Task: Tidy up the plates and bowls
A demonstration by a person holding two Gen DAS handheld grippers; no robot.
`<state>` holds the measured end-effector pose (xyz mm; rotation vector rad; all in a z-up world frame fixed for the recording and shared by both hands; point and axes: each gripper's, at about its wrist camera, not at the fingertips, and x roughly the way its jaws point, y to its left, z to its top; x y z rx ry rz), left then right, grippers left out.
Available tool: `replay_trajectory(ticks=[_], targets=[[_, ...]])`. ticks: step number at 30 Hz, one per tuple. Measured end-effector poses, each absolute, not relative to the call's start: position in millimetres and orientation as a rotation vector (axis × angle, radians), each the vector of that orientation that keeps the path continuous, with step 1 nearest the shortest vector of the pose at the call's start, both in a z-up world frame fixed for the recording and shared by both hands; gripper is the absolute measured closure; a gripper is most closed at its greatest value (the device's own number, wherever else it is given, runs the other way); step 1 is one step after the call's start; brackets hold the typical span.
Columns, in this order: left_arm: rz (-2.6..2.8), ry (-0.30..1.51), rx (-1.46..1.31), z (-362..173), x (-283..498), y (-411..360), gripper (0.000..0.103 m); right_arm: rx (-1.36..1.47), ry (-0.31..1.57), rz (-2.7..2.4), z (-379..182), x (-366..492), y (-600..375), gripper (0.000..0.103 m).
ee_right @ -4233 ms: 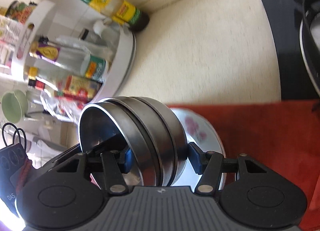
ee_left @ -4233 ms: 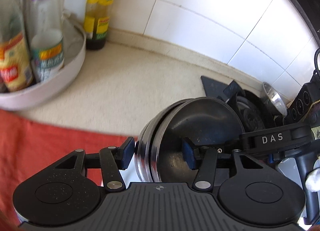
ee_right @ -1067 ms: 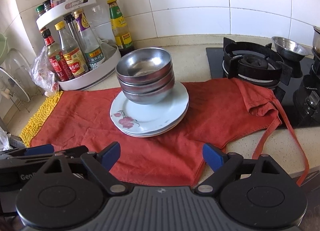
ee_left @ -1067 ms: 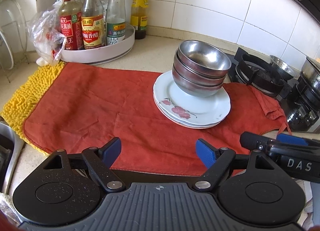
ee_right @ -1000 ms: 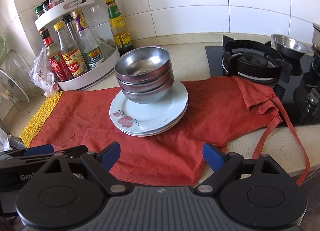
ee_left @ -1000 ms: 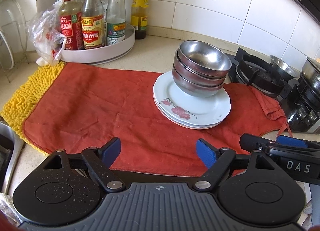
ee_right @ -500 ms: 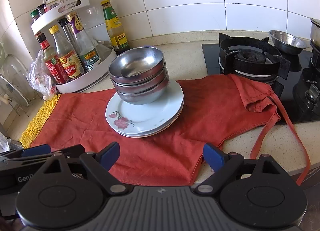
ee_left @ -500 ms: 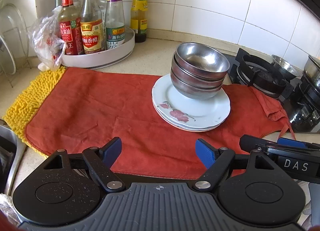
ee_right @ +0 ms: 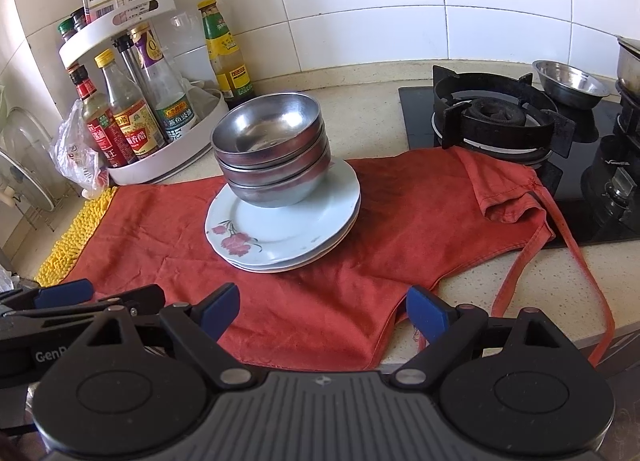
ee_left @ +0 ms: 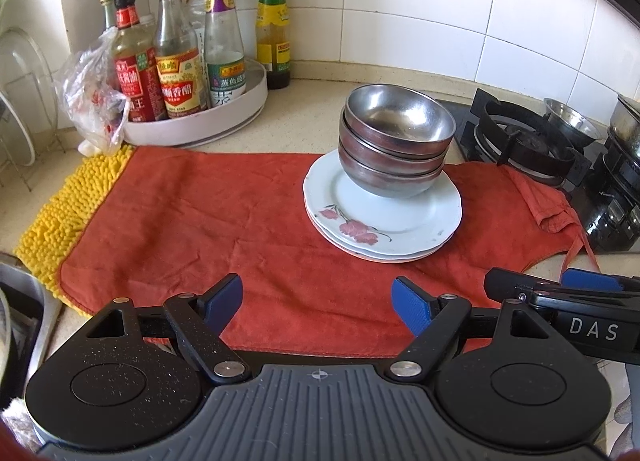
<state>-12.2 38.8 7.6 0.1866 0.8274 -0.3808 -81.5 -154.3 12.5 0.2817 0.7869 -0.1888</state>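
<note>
Three nested steel bowls [ee_left: 394, 141] [ee_right: 272, 149] stand on a stack of white flowered plates [ee_left: 404, 227] [ee_right: 280, 235], on a red cloth [ee_left: 192, 213] [ee_right: 400, 217]. My left gripper [ee_left: 318, 303] is open over the cloth's near edge, well short of the plates, with nothing between its blue pads. My right gripper [ee_right: 324, 307] is open too, also back from the stack and holding nothing. Each gripper shows at the edge of the other's view: the right one [ee_left: 568, 301] and the left one [ee_right: 72, 301].
A white turntable rack of sauce bottles [ee_left: 180, 77] [ee_right: 132, 117] stands back left, with a plastic bag [ee_left: 90, 101] beside it. A gas hob [ee_left: 524, 145] [ee_right: 496, 121] with a small steel bowl [ee_right: 568, 83] lies to the right. A yellow mat [ee_left: 68, 213] borders the cloth's left end.
Four seconds ago both grippers were close around the tilted bowls; since then they let go and drew back. Over the last second the views barely shift and the stack stays still.
</note>
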Motion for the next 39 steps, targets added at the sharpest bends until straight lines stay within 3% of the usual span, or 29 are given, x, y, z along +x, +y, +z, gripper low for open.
replay_trajectory(ticks=[39], targets=[[-0.413,0.795,0.177,8.8,-10.7,41.4,0.016,0.265,0.771,-0.214,17.4,-83.3,-151.0,0.011]])
